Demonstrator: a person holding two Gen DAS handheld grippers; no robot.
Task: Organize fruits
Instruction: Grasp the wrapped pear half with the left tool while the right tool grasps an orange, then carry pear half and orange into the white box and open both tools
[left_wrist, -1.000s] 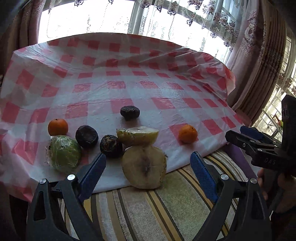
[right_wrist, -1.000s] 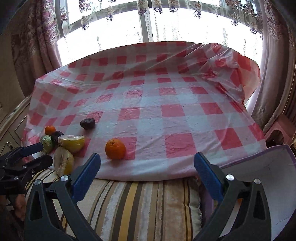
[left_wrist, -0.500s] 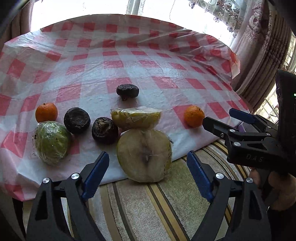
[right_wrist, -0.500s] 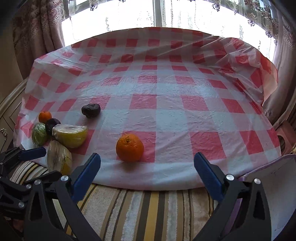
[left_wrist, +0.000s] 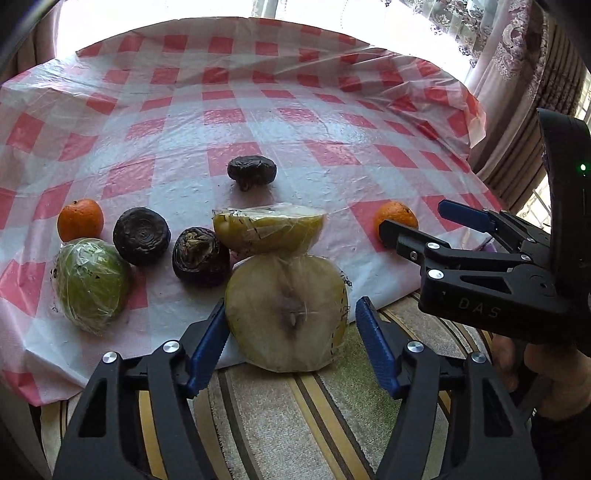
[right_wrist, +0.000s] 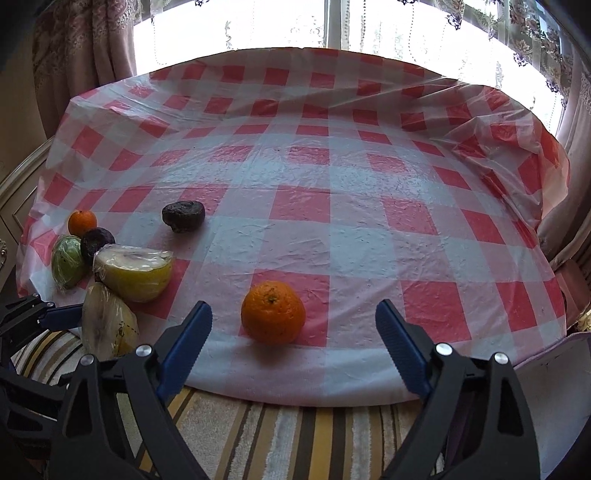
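Observation:
My left gripper is open, its jaws on either side of a wrapped half apple that stands cut face forward at the cloth's front edge. A second wrapped half lies behind it. Three dark wrinkled fruits, a small orange and a wrapped green fruit lie nearby. My right gripper is open, close in front of another orange; it also shows in the left wrist view.
A red-and-white checked plastic cloth covers the table. A striped fabric surface lies below its front edge. Curtains and a bright window stand behind. A white board is at the right.
Both grippers have moved forward and lower toward the table. The left jaws now flank the front half apple. The right gripper has closed in on the orange.

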